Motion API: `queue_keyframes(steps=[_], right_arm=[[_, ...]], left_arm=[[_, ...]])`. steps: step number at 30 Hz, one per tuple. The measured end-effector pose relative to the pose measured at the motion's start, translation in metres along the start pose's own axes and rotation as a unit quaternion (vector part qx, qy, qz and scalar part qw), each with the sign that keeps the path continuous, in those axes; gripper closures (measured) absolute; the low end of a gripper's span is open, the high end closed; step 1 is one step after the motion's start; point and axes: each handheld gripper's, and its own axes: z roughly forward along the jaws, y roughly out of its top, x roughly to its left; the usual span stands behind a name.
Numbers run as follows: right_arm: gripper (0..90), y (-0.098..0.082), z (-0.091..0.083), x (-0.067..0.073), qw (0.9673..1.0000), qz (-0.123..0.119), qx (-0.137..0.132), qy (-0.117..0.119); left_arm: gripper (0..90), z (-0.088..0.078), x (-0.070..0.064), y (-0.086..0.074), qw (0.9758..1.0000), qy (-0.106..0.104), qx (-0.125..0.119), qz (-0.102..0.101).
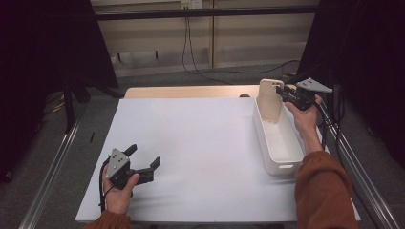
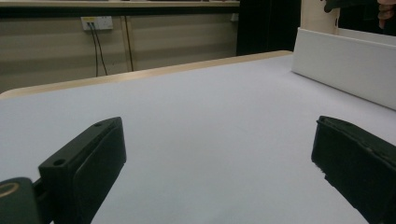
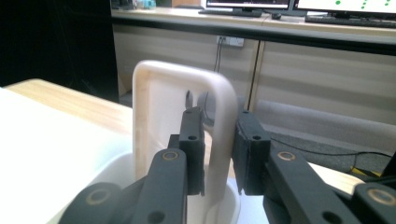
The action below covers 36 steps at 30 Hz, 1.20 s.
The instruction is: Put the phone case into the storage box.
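A: Where, against the right gripper (image 1: pixel 282 93)?

B: Cream tray (image 3: pixel 159 116) standing upright on its edge at the far end of the white bin (image 1: pixel 279 143), lower edge down inside. Right-hand rim caught between the jaws, roughly halfway up, one pad on the inner face, the other on the outer.

A: Clamped, then?

B: Looks so: closed on that rim, pads against both faces, no clear gap in the right gripper view.

A: And the left gripper (image 1: pixel 144 155)?

B: Jaws wide apart, nothing between, low over the white sheet (image 1: pixel 200 143) near the front left, well apart from bin and tray.
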Motion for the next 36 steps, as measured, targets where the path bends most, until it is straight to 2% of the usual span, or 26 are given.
queue_keyframes(steps=[8,15,21,29,31,32,36], right_arm=[[72.3,-0.003,0.005,-0.001,0.9998,-0.009,0.016,-0.008],[70.7,-0.005,0.010,-0.002,0.9995,-0.020,0.014,-0.020],[68.9,-0.001,0.015,-0.002,0.9990,-0.038,0.020,-0.015],[64.1,-0.002,0.021,0.000,0.9994,-0.024,0.017,-0.015],[62.3,-0.003,0.021,-0.001,0.9994,-0.022,0.014,-0.024],[62.1,-0.003,0.021,-0.002,0.9996,-0.015,0.012,-0.022],[59.4,-0.004,0.022,-0.001,0.9997,-0.009,0.012,-0.017]], left_arm=[[3.2,0.001,0.000,0.000,1.0000,0.000,-0.002,-0.003],[3.3,0.001,0.000,0.000,1.0000,0.000,-0.001,-0.002],[3.3,0.001,0.000,0.000,1.0000,0.001,0.000,-0.002],[3.3,0.001,0.000,0.000,1.0000,0.002,0.000,-0.002],[3.3,0.001,0.000,0.000,1.0000,0.000,-0.001,-0.002],[3.3,0.001,0.000,0.000,1.0000,0.000,-0.003,-0.003],[3.3,0.001,0.001,0.000,1.0000,0.003,-0.001,-0.002]])
